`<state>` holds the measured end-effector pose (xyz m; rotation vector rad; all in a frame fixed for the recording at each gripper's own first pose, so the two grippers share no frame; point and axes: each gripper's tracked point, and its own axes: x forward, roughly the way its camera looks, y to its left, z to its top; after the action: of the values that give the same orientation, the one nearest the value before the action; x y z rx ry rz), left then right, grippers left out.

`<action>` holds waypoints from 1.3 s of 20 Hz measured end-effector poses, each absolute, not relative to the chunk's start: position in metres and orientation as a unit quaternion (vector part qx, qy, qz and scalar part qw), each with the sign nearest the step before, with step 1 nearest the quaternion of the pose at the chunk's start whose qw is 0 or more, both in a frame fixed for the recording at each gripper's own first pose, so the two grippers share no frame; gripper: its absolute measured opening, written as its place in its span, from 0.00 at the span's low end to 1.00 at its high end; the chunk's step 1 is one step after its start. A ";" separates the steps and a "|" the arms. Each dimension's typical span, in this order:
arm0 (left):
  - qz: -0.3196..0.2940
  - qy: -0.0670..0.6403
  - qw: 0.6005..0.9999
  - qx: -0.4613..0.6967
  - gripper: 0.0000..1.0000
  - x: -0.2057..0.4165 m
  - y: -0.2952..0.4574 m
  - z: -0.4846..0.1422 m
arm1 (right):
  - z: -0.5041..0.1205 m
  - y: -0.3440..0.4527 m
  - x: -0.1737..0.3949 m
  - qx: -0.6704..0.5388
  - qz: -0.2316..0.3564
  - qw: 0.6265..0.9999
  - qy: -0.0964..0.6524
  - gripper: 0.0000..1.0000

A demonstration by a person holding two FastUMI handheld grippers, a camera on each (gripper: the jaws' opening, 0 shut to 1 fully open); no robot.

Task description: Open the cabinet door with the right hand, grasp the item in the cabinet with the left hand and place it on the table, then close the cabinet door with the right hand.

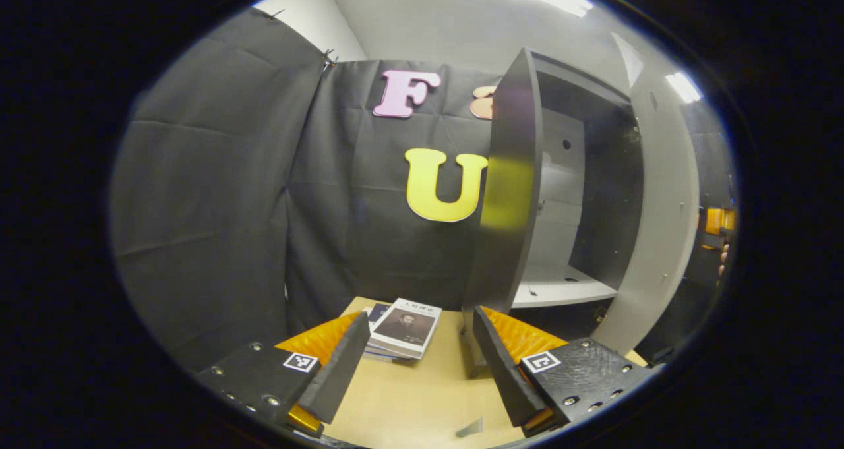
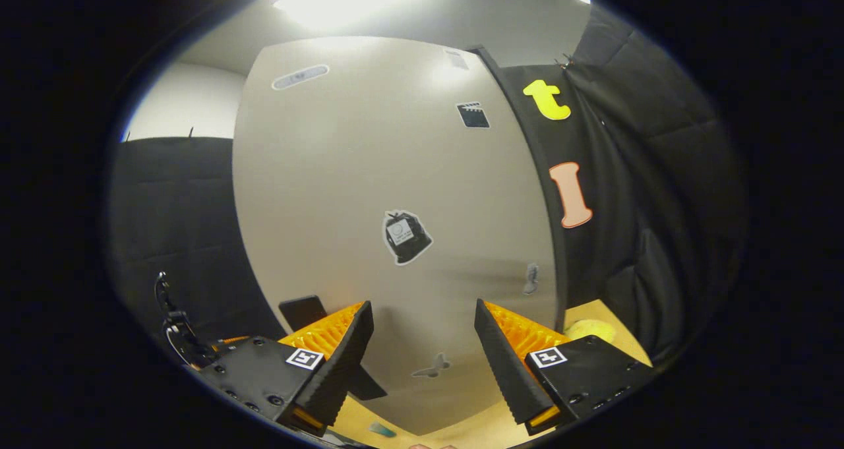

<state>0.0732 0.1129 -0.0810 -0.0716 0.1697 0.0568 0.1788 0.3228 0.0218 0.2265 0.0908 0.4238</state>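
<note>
The cabinet (image 1: 597, 192) stands on the wooden table (image 1: 409, 403) with its pale door (image 1: 659, 205) swung wide to the right. Inside are dark walls and a bare white shelf (image 1: 560, 289). A small stack of books (image 1: 402, 327) lies flat on the table left of the cabinet. My left gripper (image 1: 420, 317) hangs open just above and in front of them, holding nothing. In the right gripper view, the door's outer face (image 2: 395, 192), dotted with stickers, is close ahead. My right gripper (image 2: 422, 304) is open, its fingers apart from the door.
The cabinet's glossy dark side panel (image 1: 508, 192) rises just right of the books. Black cloth walls close the back and left. A yellow object (image 2: 590, 330) lies on the table right of the door. A black cable stand (image 2: 175, 330) is at the left.
</note>
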 end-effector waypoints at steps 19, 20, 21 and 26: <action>-0.006 0.090 0.996 -0.028 0.97 0.070 0.012 -0.071 | 0.026 0.173 0.156 0.203 0.128 0.970 0.026 0.98; -0.004 0.091 0.996 -0.025 0.96 0.067 0.003 -0.071 | 0.024 0.161 0.154 0.208 0.126 0.970 0.028 0.98; -0.002 0.092 0.996 -0.020 0.94 0.062 -0.006 -0.069 | 0.023 0.148 0.152 0.213 0.123 0.969 0.029 0.98; 0.015 0.103 0.994 -0.014 0.94 0.046 -0.051 -0.076 | 0.006 0.095 0.150 0.213 0.118 0.969 0.050 0.98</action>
<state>0.0463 -0.0514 -0.0762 -0.0275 0.2068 0.0310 0.1498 0.0950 0.0056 0.4300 0.1003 0.2389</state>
